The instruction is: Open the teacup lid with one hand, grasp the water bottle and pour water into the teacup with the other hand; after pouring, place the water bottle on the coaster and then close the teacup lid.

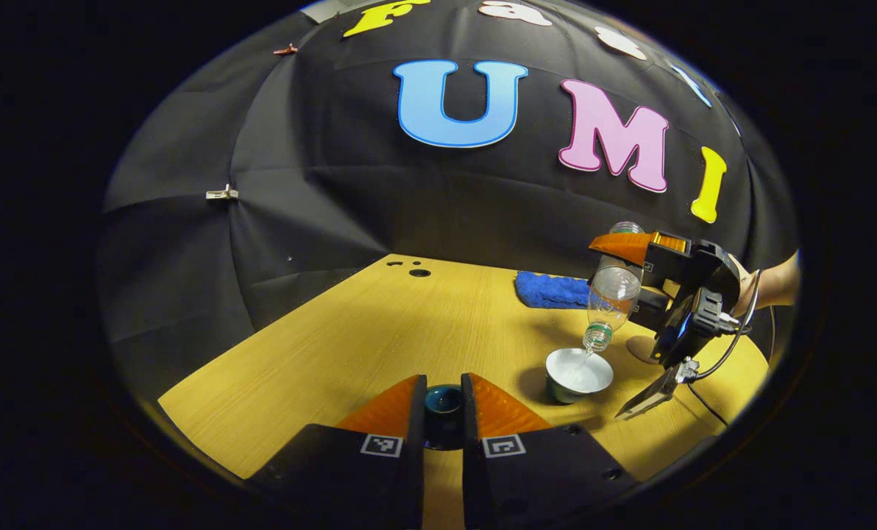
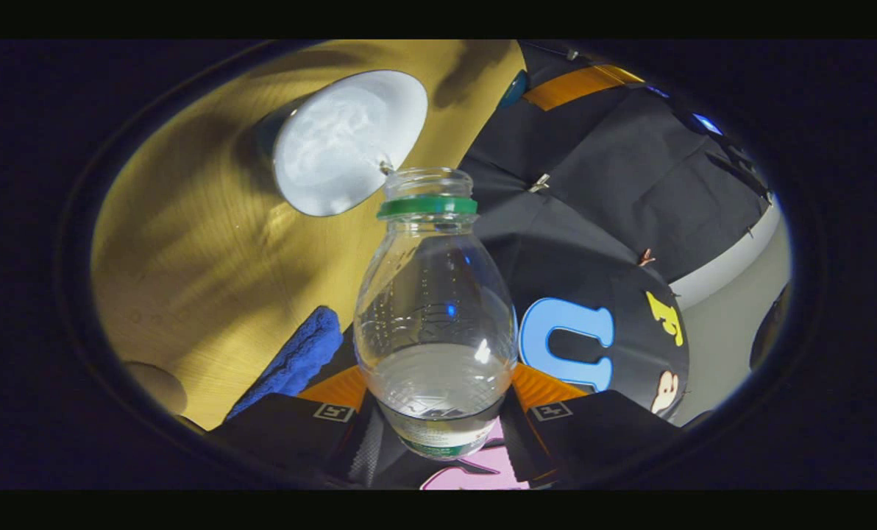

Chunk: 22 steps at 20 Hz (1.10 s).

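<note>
In the left gripper view, a clear water bottle (image 1: 613, 293) is tipped mouth-down over the teacup (image 1: 577, 372), and a thin stream of water runs into its white inside. My right gripper (image 1: 622, 276) is shut on the bottle's body, held by a hand at the far right. My left gripper (image 1: 443, 390) is shut on the small teal lid (image 1: 444, 403), low over the table, left of the cup. The right gripper view has the bottle (image 2: 435, 316) between my right gripper's (image 2: 438, 383) fingers, uncapped, its green-ringed neck at the teacup (image 2: 343, 140) rim.
A round brown coaster (image 1: 641, 347) lies on the wooden table (image 1: 380, 346) just right of the cup, partly behind the right gripper. A blue cloth (image 1: 552, 291) lies at the table's back edge. The coaster (image 2: 155, 383) and cloth (image 2: 299, 353) also appear in the right gripper view.
</note>
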Motion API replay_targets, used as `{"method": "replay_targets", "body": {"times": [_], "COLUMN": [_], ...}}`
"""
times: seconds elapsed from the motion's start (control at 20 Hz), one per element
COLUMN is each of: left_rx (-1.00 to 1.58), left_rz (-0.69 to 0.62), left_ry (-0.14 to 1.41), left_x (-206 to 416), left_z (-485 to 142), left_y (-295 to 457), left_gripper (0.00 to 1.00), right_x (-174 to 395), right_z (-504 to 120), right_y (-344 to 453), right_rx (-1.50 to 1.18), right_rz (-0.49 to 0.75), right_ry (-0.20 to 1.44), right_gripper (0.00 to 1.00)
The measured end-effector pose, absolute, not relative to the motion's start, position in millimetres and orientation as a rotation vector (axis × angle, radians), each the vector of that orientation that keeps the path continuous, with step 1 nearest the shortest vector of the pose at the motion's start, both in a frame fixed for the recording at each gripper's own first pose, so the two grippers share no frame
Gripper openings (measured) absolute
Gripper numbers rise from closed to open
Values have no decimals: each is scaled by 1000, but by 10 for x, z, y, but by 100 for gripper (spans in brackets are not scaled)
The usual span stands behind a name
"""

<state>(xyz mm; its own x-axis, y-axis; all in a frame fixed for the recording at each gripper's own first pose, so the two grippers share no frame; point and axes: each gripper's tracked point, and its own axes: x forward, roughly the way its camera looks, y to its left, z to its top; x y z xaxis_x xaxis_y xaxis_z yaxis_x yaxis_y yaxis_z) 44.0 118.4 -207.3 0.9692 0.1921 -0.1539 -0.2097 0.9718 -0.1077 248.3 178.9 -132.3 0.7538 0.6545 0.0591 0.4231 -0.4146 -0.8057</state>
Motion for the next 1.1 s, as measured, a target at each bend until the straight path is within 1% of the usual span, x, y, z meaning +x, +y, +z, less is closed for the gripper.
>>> {"method": "replay_targets", "body": {"times": [0.05,0.1,0.2,0.25,0.3,0.35,0.4,0.45,0.5,0.55,0.6,0.65,0.7,0.8,0.85,0.9,1.0,1.05,1.1], "left_rx": [-119,-117,-116,-115,-113,-108,-102,-100,-102,-105,-107,-107,-107,-105,-104,-103,-105,-109,-113], "left_rz": [204,204,206,205,206,205,206,207,207,210,213,215,217,218,218,218,220,219,219], "left_ry": [142,143,142,141,141,140,142,143,144,146,148,150,151,150,149,149,146,146,146], "left_x": [448,463,471,478,481,488,481,488,490,490,492,481,484,500,505,512,515,516,524], "left_z": [-2070,-2068,-2052,-2046,-2042,-2042,-2044,-2052,-2054,-2067,-2078,-2088,-2094,-2088,-2085,-2079,-2061,-2064,-2064], "left_y": [1175,1174,1176,1167,1167,1161,1164,1163,1159,1160,1159,1165,1160,1142,1137,1130,1117,1101,1088], "left_gripper": [25,22,22,29,29,29,27,25,25,29,25,25,29,22,22,25,25,22,25], "right_x": [2487,2488,2482,2495,2509,2501,2502,2507,2514,2497,2498,2493,2499,2521,2524,2521,2511,2515,2525], "right_z": [-1318,-1311,-1314,-1316,-1327,-1332,-1337,-1345,-1357,-1368,-1387,-1407,-1416,-1429,-1429,-1431,-1433,-1445,-1462], "right_y": [1797,1801,1832,1843,1846,1873,1887,1897,1903,1920,1920,1916,1922,1894,1898,1894,1905,1901,1889], "right_rx": [-2075,-2077,-2080,-2081,-2081,-2081,-2081,-2078,-2074,-2072,-2072,-2075,-2077,-2076,-2074,-2069,-2063,-2059,-2058], "right_rz": [339,343,351,355,360,363,366,370,373,379,383,387,390,388,389,390,393,396,395], "right_ry": [-816,-822,-833,-835,-836,-843,-846,-847,-849,-854,-858,-861,-861,-856,-854,-855,-854,-851,-846], "right_gripper": [71,71,71,71,67,71,71,71,67,71,71,71,71,71,67,71,71,71,71]}}
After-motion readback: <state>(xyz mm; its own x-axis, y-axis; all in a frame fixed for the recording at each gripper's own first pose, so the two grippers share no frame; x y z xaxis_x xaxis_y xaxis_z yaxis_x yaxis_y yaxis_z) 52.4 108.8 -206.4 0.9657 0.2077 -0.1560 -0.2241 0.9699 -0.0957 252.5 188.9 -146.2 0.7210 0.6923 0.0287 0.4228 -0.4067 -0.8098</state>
